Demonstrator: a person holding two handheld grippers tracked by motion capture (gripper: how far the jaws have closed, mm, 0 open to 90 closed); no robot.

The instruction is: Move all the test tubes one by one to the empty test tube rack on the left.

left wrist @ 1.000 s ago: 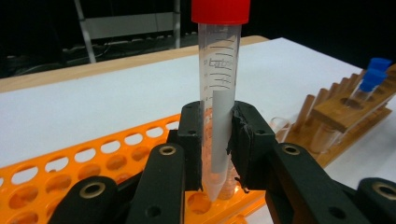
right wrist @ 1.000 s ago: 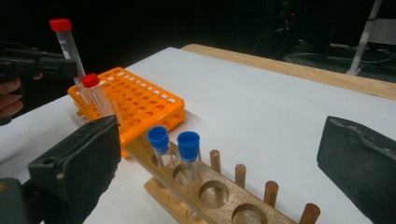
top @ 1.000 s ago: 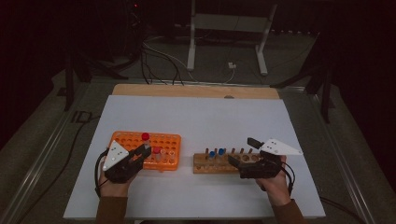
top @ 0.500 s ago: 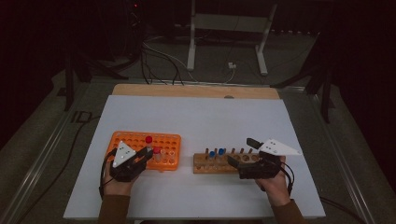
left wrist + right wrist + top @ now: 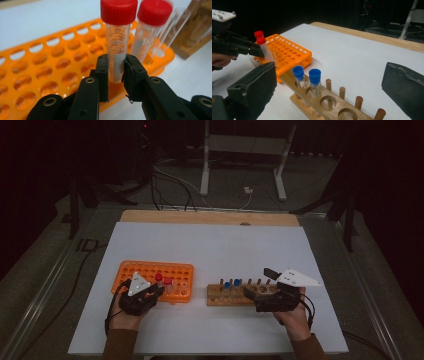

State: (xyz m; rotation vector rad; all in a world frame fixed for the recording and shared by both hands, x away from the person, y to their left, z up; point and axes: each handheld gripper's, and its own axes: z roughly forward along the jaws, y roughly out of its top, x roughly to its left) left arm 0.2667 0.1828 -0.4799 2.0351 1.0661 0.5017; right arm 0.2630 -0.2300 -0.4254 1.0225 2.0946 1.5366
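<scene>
The left gripper has drawn nearer the person since a second ago and clamps a red-capped tube standing in the orange rack. It looks ready to lift. The right gripper gapes wide around the wooden rack

The left gripper has its two black jaws closed on a clear plastic tube with a red screw cap, gripping its lower white-banded section. The tube stands upright in a hole near the right end of the orange perforated plastic rack. A second red-capped clear tube stands just beside it. A brown wooden block lies beyond, on the white tabletop.
</scene>
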